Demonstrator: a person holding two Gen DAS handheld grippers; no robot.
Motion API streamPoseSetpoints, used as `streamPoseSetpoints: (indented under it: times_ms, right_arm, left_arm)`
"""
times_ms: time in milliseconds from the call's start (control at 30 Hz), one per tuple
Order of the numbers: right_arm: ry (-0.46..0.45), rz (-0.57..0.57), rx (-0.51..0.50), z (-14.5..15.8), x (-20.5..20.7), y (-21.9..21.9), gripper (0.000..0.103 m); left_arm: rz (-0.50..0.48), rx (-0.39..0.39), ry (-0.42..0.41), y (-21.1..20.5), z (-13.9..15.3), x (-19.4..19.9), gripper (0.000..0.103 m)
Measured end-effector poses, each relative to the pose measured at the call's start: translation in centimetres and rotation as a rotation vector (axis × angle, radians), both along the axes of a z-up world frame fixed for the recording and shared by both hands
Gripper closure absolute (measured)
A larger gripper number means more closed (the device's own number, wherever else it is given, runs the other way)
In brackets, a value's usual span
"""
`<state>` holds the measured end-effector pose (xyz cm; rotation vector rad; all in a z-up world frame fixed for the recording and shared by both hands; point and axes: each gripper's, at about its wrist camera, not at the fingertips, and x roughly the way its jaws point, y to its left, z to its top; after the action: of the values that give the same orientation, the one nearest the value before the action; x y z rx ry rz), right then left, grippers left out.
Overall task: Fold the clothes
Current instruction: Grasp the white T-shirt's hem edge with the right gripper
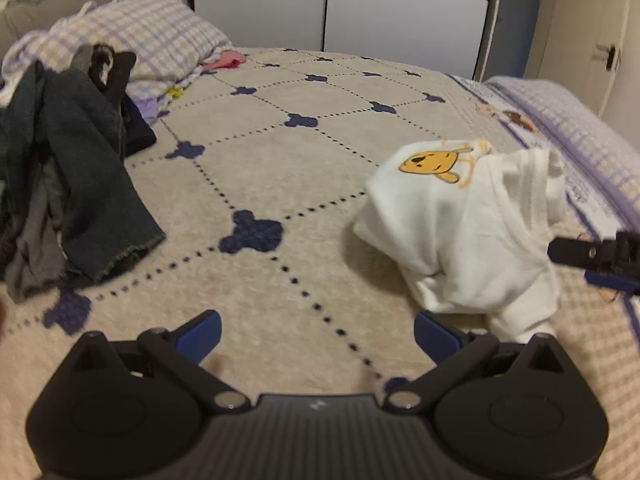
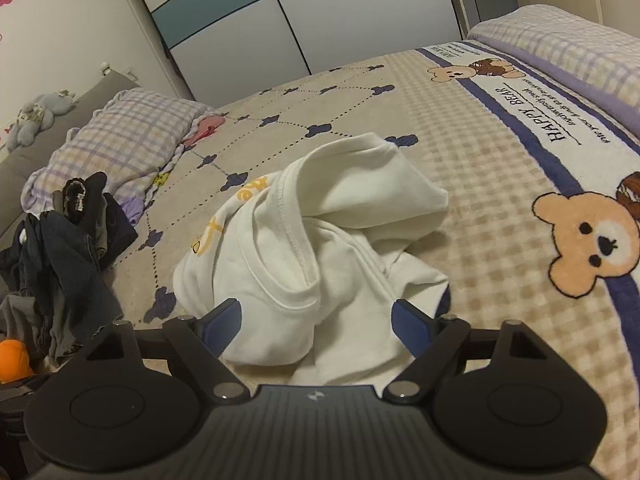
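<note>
Right gripper (image 2: 316,326) is straddling the crumpled white shirt (image 2: 320,248), jaws spread, not yet pinching; left gripper (image 1: 318,338) is hovering spread over bare blanket (image 1: 280,160), empty, likely awaiting a corner.

Left gripper (image 1: 316,334) jaws wide apart over bare blanket (image 1: 280,168). Crumpled white shirt (image 1: 460,232) lies right; dark clothes pile (image 1: 60,184) left. Right gripper (image 1: 592,258) just beside shirt.

We see bare blanket (image 1: 280,168) between the dark clothes pile (image 1: 80,184) on the left and the crumpled white shirt (image 1: 460,232) on the right. The checked pillow (image 1: 152,36) blocks the far left; the wardrobe (image 1: 340,4) closes off the back.
</note>
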<state>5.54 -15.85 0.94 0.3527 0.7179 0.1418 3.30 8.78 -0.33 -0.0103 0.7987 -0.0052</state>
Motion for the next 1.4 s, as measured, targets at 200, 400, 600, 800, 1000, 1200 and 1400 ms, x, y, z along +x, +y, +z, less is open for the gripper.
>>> streamPoseSetpoints:
  times_ms: [200, 400, 600, 800, 1000, 1200, 1400]
  right_arm:
    - [0.016, -0.024, 0.003, -0.7, 0.7, 0.8, 0.021]
    - [0.018, -0.048, 0.007, -1.2, 1.8, 1.2, 0.024]
    - [0.066, -0.052, 0.032, -2.3, 2.6, 1.7, 0.045]
    - [0.101, -0.014, 0.038, -2.6, 2.5, 2.5, 0.07]
    - [0.087, 0.009, 0.059, -2.0, 1.9, 2.1, 0.096]
    - [0.054, 0.004, 0.049, -0.9, 0.3, 1.1, 0.098]
    - [0.004, -0.008, -0.005, 0.6, -1.6, -0.2, 0.098]
  left_arm:
    - [-0.042, -0.02, -0.01, 0.1, 0.2, -0.1, 0.0]
    - [-0.049, -0.136, -0.02, 0.9, 0.4, 0.2, 0.0]
    - [-0.031, -0.191, 0.025, 1.2, 0.0, 0.7, 0.0]
    - [-0.023, -0.243, 0.03, 1.7, 0.3, 0.7, 0.0]
    - [-0.026, -0.272, 0.037, 1.8, 0.2, 0.9, 0.0]
    - [-0.032, -0.273, 0.049, 1.3, -0.2, 1.0, 0.003]
    - [-0.05, -0.295, 0.065, 1.0, -0.7, 1.0, 0.004]
